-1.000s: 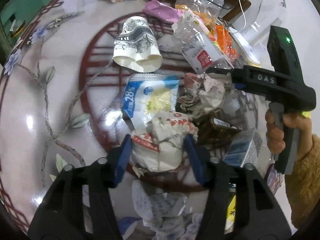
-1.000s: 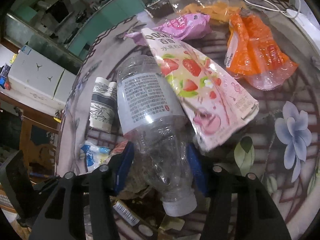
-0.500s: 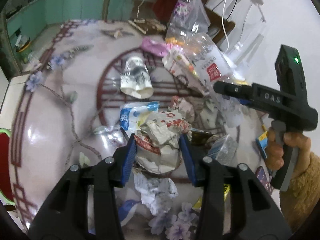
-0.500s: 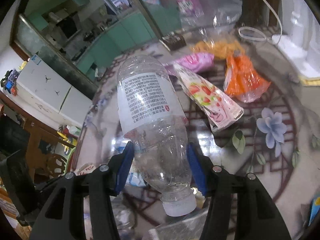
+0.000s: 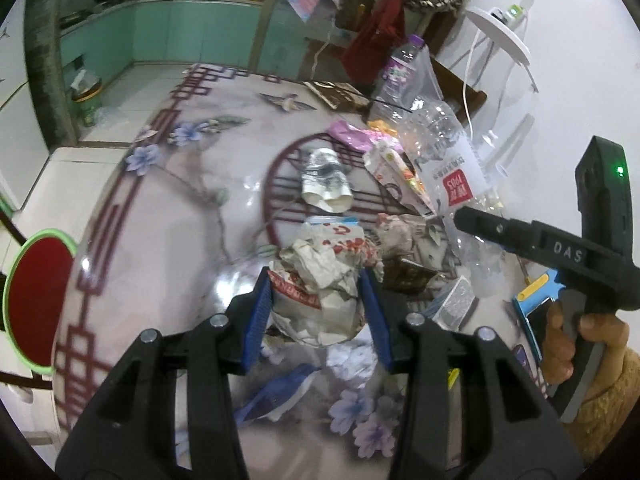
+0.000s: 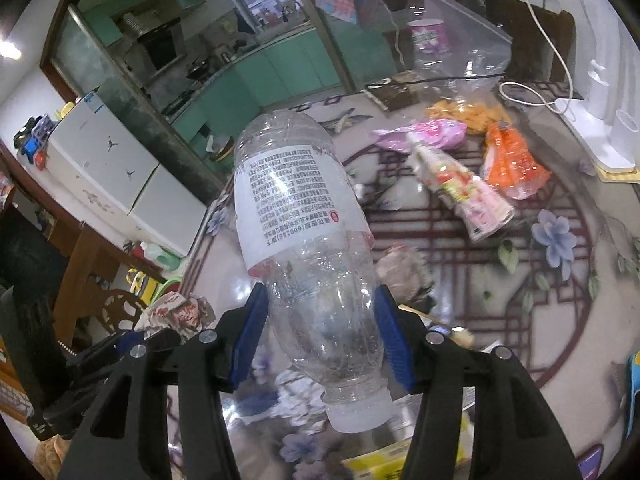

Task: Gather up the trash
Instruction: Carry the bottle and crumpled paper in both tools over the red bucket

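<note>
Both grippers are up off the table with a catch each. The left gripper has its blue pads pressed into a crumpled paper wrapper, white with red print, jaws partly closed around the wad and holding it above the litter in the middle of the tabletop. The left jaws have just been closing a touch, with that wrapper between them. Over on the right, the right gripper clamps a clear plastic bottle near its neck, jaws about half open around it, capped end pointing back toward the camera and the white label tilted up. Below them on the table lie a flattened paper cup near the centre, a strawberry-print pouch, a pink wrapper and an orange bag toward the far edge. A hand grips the right tool's handle.
</note>
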{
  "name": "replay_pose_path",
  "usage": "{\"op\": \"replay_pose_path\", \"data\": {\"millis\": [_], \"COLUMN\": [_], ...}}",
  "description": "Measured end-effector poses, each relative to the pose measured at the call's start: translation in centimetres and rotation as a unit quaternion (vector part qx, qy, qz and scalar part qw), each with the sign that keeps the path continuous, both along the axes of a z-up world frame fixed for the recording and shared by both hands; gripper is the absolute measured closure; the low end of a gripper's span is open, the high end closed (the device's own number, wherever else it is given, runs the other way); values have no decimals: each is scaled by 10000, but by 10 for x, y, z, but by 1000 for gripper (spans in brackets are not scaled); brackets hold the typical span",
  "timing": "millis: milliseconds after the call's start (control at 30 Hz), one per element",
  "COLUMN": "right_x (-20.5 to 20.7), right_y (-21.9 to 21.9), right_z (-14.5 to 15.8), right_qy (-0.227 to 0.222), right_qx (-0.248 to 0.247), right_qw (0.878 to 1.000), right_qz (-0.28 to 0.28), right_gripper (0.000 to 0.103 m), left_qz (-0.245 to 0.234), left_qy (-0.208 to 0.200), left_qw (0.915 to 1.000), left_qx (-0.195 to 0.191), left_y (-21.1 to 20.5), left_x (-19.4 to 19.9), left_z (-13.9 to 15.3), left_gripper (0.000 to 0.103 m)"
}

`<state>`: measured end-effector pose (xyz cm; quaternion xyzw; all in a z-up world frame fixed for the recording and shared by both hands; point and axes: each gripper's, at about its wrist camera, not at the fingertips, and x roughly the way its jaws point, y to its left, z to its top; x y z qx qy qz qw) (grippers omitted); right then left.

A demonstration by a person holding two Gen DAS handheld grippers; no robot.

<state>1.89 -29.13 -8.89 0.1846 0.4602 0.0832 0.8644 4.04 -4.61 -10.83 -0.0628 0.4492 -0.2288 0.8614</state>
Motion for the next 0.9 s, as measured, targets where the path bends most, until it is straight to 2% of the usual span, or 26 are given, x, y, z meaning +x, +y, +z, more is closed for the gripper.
{"op": "replay_pose_path", "data": {"millis": [700, 900], "right_x": [5, 8], "right_y": [93, 122], "right_z": [5, 9], "right_qy": [-120, -136], "right_qx": [-44, -192], "right_qw": [9981, 9974], "right_qz": [607, 680], "right_gripper": [50, 50], "left_qz": [1018, 1140], "left_qy": [-213, -282], "left_qw": [9945, 9930], "left_qx": [149, 147], "left_y": [108, 135], "left_x": [-15, -12], "left_z": [17, 23], "left_gripper": [60, 60]}}
